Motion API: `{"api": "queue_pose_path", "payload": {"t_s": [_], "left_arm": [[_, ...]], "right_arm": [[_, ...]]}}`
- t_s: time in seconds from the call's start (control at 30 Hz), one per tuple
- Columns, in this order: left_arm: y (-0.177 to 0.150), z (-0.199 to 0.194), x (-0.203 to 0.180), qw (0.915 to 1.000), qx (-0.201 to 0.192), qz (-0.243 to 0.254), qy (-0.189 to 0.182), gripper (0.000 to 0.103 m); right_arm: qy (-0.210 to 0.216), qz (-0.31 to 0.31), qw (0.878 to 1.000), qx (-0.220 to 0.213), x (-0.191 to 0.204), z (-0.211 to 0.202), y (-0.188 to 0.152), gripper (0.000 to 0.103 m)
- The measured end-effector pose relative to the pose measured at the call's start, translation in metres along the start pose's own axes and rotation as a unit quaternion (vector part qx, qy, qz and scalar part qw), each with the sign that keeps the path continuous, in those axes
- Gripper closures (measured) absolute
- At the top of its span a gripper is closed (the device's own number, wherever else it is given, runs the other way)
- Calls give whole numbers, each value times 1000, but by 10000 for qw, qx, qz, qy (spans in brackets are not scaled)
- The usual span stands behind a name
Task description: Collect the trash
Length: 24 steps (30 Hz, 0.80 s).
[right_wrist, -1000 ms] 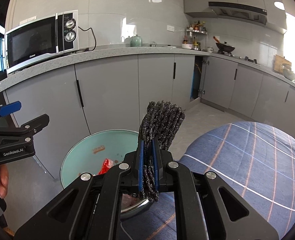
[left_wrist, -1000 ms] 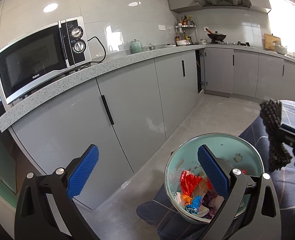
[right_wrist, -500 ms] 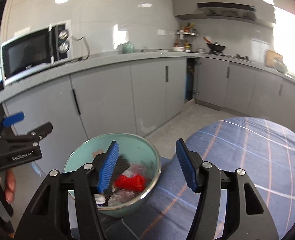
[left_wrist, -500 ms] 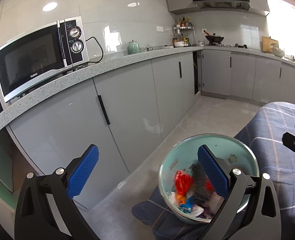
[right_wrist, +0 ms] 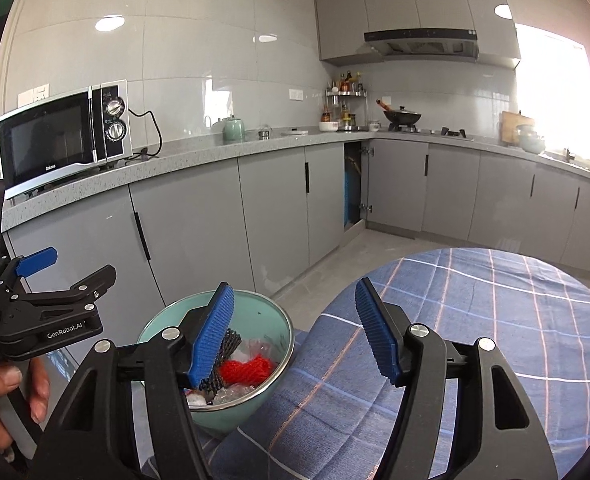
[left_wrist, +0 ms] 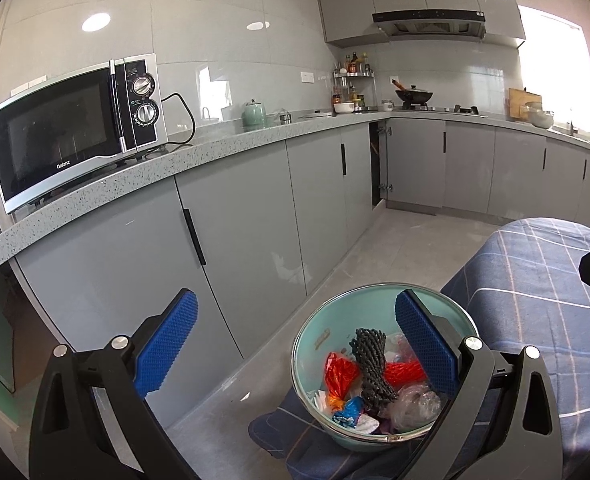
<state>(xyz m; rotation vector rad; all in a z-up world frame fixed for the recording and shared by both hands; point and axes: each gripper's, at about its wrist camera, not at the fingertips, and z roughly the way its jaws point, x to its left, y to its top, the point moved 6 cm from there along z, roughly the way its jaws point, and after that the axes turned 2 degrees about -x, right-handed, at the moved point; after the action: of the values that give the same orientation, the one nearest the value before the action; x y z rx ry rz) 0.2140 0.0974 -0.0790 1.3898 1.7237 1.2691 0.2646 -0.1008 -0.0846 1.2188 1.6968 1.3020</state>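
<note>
Where cabinets point(left_wrist: 235, 248) stand, microwave point(left_wrist: 75, 128) above

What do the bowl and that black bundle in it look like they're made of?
The bowl: probably enamelled or coated metal, given the glossy mint inside and thin silvery rim. The black bundle: looks like soft foam or plastic netting, matte with an open mesh texture; I can't be sure which.
</note>
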Motion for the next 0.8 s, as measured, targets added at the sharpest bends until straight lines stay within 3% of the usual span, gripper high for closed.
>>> {"api": "queue_pose_path", "payload": {"t_s": [0.8], "left_arm": [[3, -2, 2, 10000, -42, -38, -21, 6]], "right_arm": [[-78, 25, 9999, -98, -2, -4, -3, 37]]}}
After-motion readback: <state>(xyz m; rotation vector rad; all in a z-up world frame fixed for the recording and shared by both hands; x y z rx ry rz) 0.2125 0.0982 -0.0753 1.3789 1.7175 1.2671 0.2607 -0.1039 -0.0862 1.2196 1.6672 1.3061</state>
